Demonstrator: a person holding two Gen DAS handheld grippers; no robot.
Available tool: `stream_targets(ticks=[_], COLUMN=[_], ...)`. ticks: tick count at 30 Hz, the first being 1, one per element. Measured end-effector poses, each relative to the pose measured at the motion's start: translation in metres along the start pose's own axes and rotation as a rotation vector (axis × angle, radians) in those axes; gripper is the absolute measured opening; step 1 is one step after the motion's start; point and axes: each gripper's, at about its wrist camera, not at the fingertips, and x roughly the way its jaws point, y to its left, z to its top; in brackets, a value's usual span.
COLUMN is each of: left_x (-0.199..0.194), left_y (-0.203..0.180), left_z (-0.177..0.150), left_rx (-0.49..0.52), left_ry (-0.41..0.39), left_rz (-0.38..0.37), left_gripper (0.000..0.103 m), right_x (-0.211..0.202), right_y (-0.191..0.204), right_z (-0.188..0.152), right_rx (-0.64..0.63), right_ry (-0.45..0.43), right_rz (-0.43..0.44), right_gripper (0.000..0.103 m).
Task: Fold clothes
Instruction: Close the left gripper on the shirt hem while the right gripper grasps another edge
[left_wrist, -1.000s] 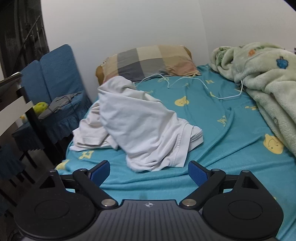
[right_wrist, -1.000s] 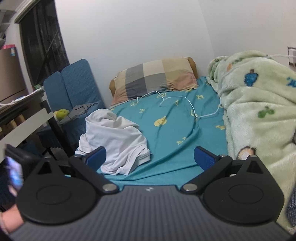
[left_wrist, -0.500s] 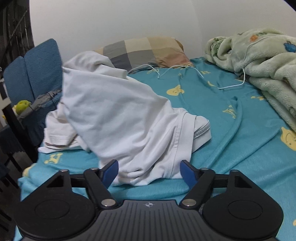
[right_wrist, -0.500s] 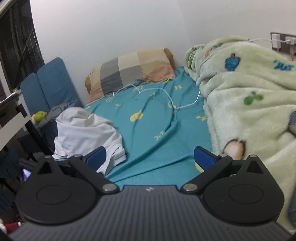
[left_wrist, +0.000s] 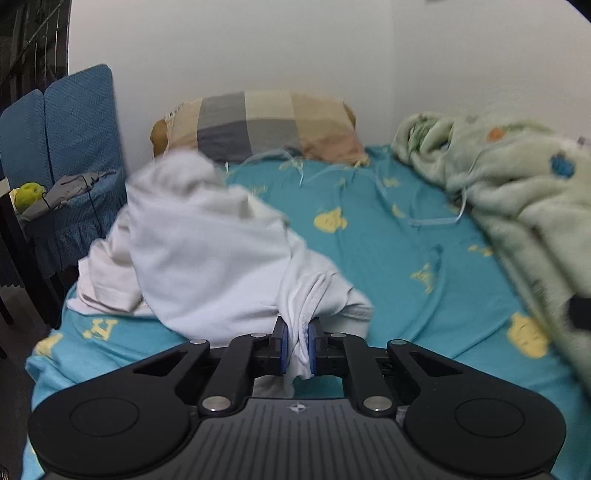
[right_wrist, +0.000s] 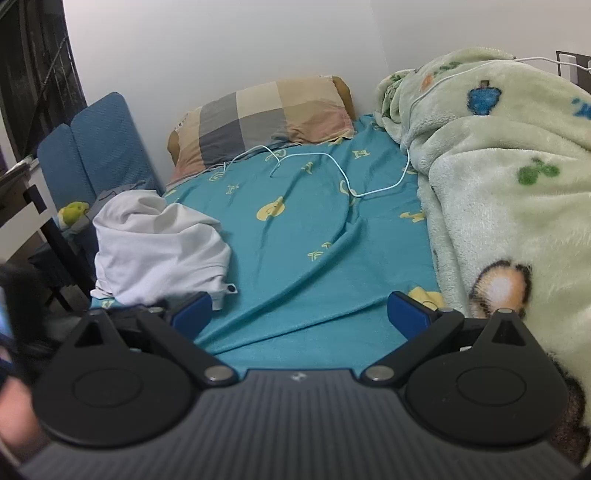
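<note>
A crumpled white garment (left_wrist: 207, 258) lies heaped on the teal bed sheet (left_wrist: 406, 266) near the bed's left edge. My left gripper (left_wrist: 296, 345) is closing its jaws, and a bunched fold of the garment's near edge is pinched between the blue pads. In the right wrist view the same white garment (right_wrist: 155, 247) sits at the left. My right gripper (right_wrist: 301, 314) hovers wide open over bare sheet (right_wrist: 314, 240), right of the garment, with nothing between its fingers.
A checked pillow (left_wrist: 258, 125) lies at the head of the bed against the wall. A pale green fleece blanket (right_wrist: 509, 192) is piled along the right side. A white cable (right_wrist: 332, 166) loops across the sheet. Blue chairs (left_wrist: 62, 140) stand left of the bed.
My left gripper moved forward onto the garment's near edge and closed on a fold of it. The right gripper sank lower toward the sheet and stayed open.
</note>
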Motion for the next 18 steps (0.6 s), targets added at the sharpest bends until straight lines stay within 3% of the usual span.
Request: stream_targets(ticks=[6,11,17,18], left_x=[-0.103,-0.175,-0.183,-0.181], left_y=[0.016,0.048,0.098,0.104], left_z=[0.027,0.014,-0.013,-0.015], left_rx=[-0.015,-0.069,-0.227,-0.245], left_ry=[-0.057,-0.043,0.061,0.069], left_rz=[-0.081,-0.072,-0.018,-0.009], left_gripper=[0.01,0.01,0.011,0.011], right_x=[-0.006,-0.012,-0.012,-0.008], right_y=[0.005,0.027,0.064,0.071], right_z=[-0.005,-0.016,-0.024,-0.021], right_rx=[0.022,-0.028,-0.123,-0.145], right_ry=[0.042,0.105,0.173,0.182], right_rz=[0.127,0.206,0.286,0.294], right_gripper=[0.102,0.102,0.102,0.097])
